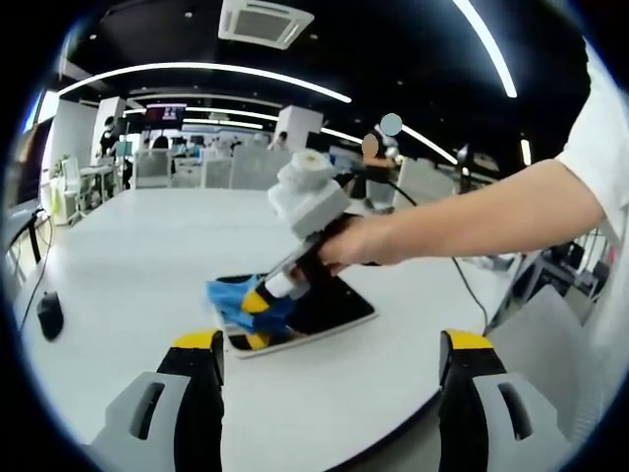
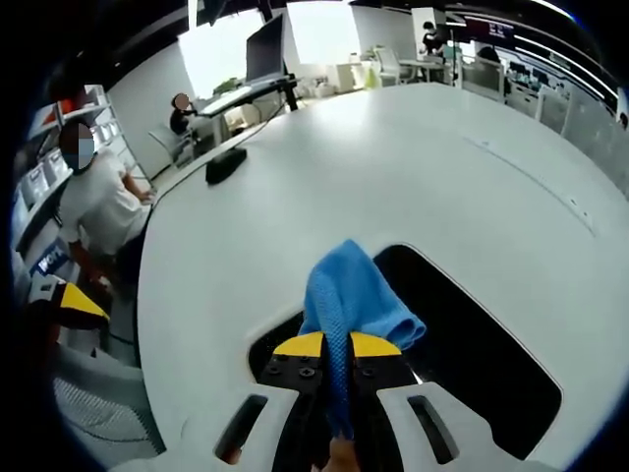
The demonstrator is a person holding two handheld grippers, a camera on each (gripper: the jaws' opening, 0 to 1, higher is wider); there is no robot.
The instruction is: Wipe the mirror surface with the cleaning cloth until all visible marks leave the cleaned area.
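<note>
The right gripper, jaws clamped on the blue cloth, presses it onto the near end of the mirror (dark, white-rimmed), bare white table open all around, while the left gripper hangs back, jaws apart, office desks beyond.

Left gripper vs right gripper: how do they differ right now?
The left gripper has its jaws wide apart and holds nothing; the right gripper is shut on the blue cloth. The left gripper sits back over the bare white table, short of the mirror; the right gripper is down at the mirror with the cloth on its dark surface. Both have yellow-tipped jaws.
</note>
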